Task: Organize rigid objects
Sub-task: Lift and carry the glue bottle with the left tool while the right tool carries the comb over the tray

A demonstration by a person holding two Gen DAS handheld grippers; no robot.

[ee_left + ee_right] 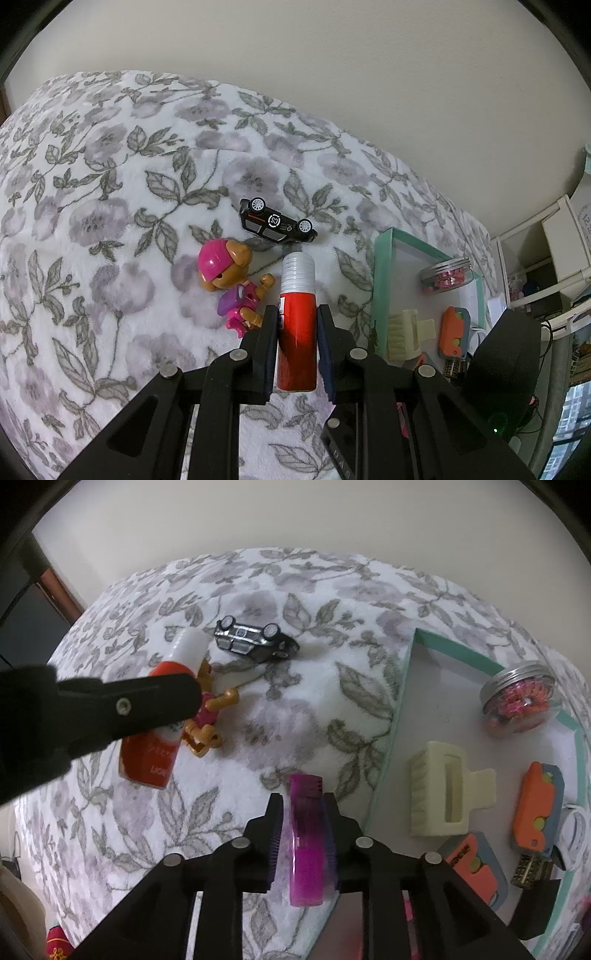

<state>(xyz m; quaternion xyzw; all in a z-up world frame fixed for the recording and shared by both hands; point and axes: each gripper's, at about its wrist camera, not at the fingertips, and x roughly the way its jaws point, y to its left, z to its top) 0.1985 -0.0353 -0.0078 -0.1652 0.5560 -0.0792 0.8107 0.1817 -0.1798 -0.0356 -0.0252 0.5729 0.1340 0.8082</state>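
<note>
both grippers loaded, box partly filled

the right gripper point(301, 805) has a translucent purple plastic lighter point(304, 834) between its jaws, whether gripped or just released i cannot tell, at the rim of the shallow teal-edged box point(402, 709); the left gripper point(297, 314) is clenched on a red tube with a white ribbed cap point(298, 317) over the floral blanket point(110, 184). judging by this, the pink-helmeted toy dog point(236, 284) and overturned black toy car point(277, 225) remain.
</note>
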